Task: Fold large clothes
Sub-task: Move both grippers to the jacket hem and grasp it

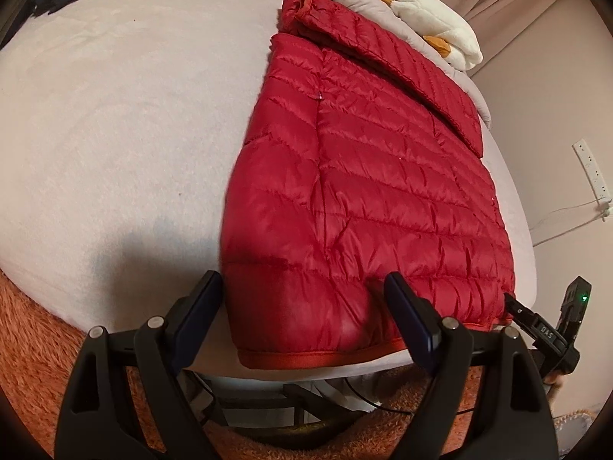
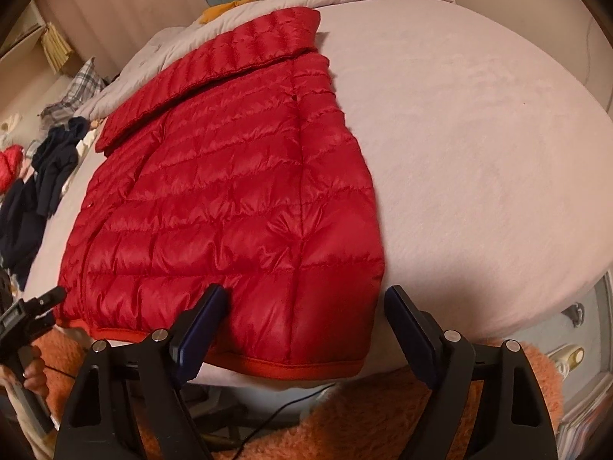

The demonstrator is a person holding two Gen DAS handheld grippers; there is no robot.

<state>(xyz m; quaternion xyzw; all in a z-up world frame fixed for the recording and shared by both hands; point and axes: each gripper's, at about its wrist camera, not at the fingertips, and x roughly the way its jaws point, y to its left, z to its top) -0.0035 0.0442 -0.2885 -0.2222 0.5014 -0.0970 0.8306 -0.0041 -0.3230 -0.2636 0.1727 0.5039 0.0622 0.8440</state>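
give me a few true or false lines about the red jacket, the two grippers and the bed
1. The red jacket lies flat on the bed. True.
2. The left gripper is clamped shut on the hem. False: its jaws stand open at the jacket's near corner, one finger on each side of it.
3. One sleeve is folded across the top of the jacket. True.
4. The right gripper holds the jacket lifted off the bed. False: it is open, at the other hem corner.
5. A white and orange plush toy sits beyond the jacket. True.
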